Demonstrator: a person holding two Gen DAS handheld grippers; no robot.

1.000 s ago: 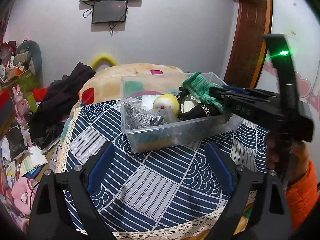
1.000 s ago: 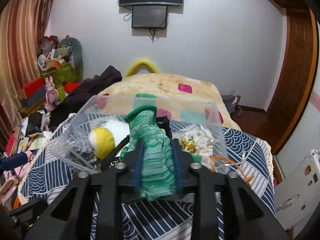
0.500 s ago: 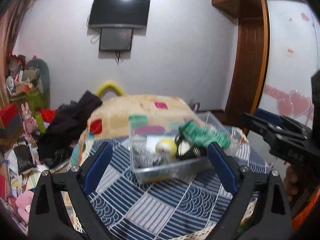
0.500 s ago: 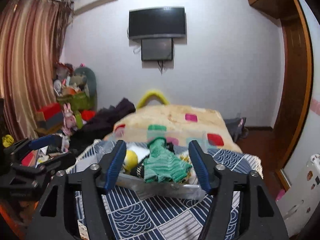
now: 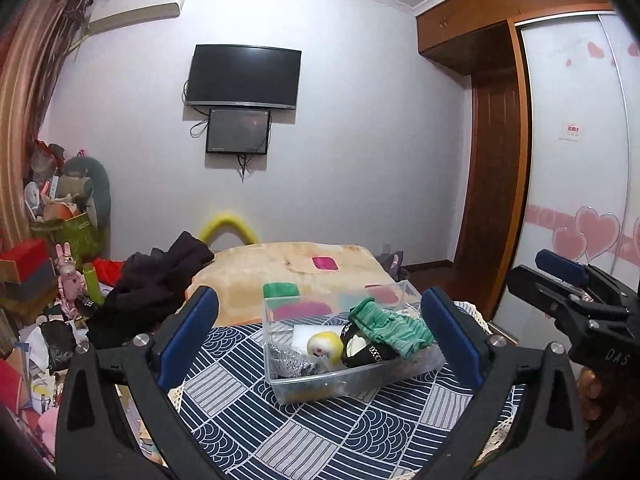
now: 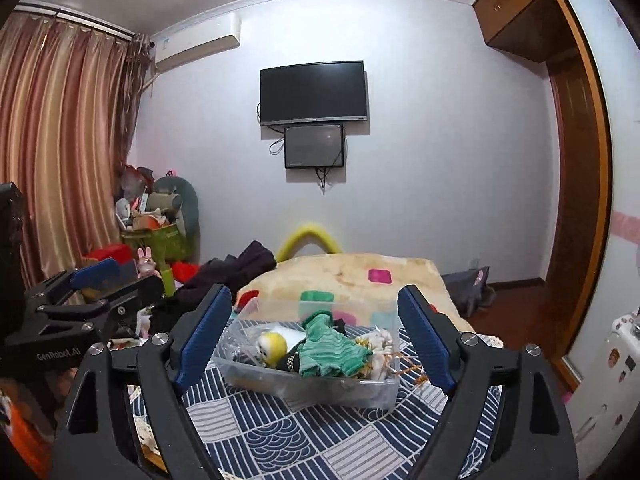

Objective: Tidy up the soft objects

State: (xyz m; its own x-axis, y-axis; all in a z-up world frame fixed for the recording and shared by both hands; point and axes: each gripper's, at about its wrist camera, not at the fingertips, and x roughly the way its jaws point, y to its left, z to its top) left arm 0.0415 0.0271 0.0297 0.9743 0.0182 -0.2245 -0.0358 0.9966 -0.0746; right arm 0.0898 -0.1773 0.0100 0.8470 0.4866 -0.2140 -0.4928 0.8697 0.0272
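A clear plastic bin [image 5: 352, 380] sits on the blue patterned worktop [image 5: 320, 432], a bed [image 6: 360, 276] just behind it. The green knit cloth [image 6: 332, 352] lies inside, beside a yellow plush ball [image 6: 274, 345]. The left claw [image 5: 320, 332] and right claw [image 6: 316, 328] both gape wide, empty, apart from the bin.

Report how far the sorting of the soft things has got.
Done: the green knit cloth lies on top in the clear plastic bin, beside the yellow and white plush and a black strap. In hand: nothing; the left hand-held gripper and right hand-held gripper are both open and empty, short of the bin. Left: no loose soft item shows on the patterned tablecloth, so it looks nearly finished.
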